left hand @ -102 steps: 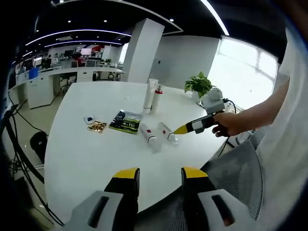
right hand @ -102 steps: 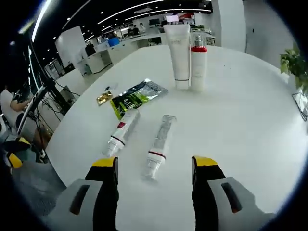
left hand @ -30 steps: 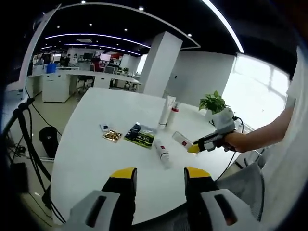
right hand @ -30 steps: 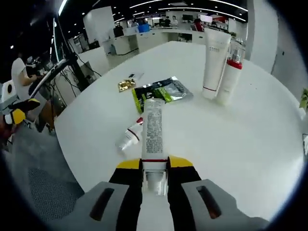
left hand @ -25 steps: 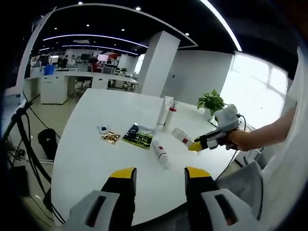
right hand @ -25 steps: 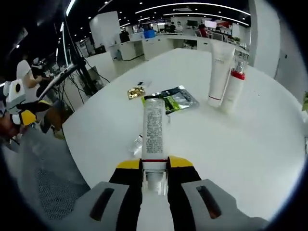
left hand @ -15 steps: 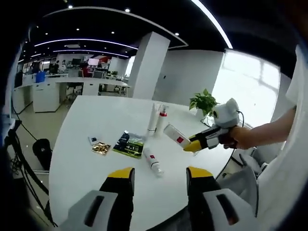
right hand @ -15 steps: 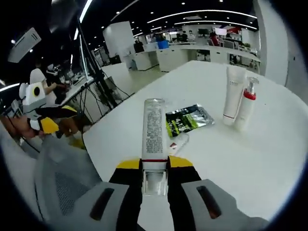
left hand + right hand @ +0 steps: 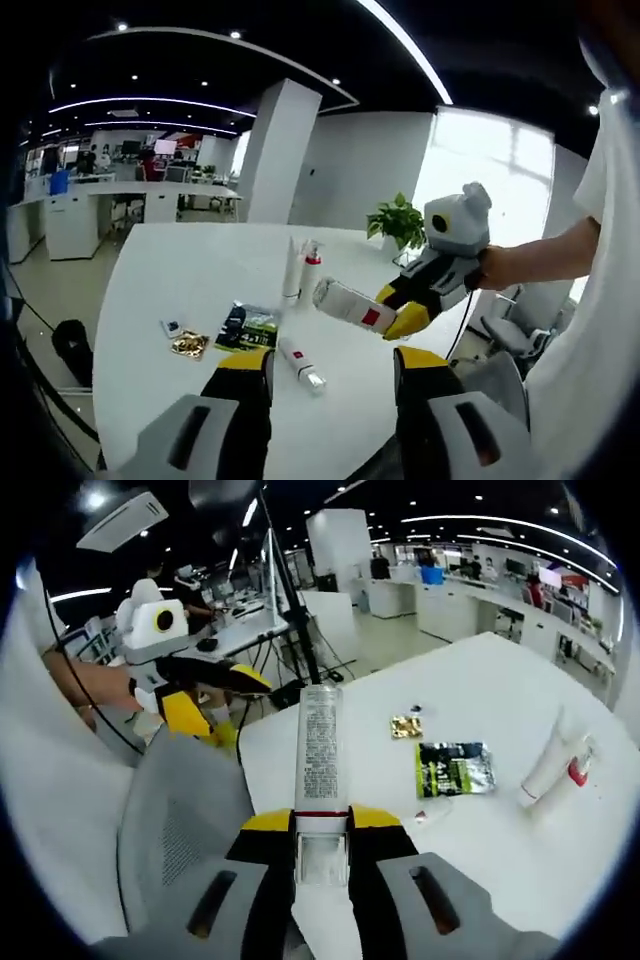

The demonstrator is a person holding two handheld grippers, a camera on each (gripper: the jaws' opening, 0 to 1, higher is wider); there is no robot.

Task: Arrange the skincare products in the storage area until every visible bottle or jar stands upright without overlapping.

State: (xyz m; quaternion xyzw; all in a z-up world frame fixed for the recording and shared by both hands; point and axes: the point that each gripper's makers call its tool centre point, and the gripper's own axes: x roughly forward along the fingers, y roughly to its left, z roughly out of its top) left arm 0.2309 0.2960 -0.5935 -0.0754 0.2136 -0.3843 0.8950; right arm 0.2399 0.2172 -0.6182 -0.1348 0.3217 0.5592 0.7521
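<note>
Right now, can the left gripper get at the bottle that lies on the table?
Probably yes. The left gripper is open and holds nothing, and the lying bottle sits just beyond its jaws with bare table around it.

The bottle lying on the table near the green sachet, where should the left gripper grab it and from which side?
Grip the lying bottle across its straight middle, coming down from above with the open left gripper. It lies flat on the table, so jaws straddling its width, clear of the sachet, should hold best.

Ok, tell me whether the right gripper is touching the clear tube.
Touching. The right gripper view shows the right gripper with both jaws pressed against the clear tube near its cap end, holding it off the table.
</note>
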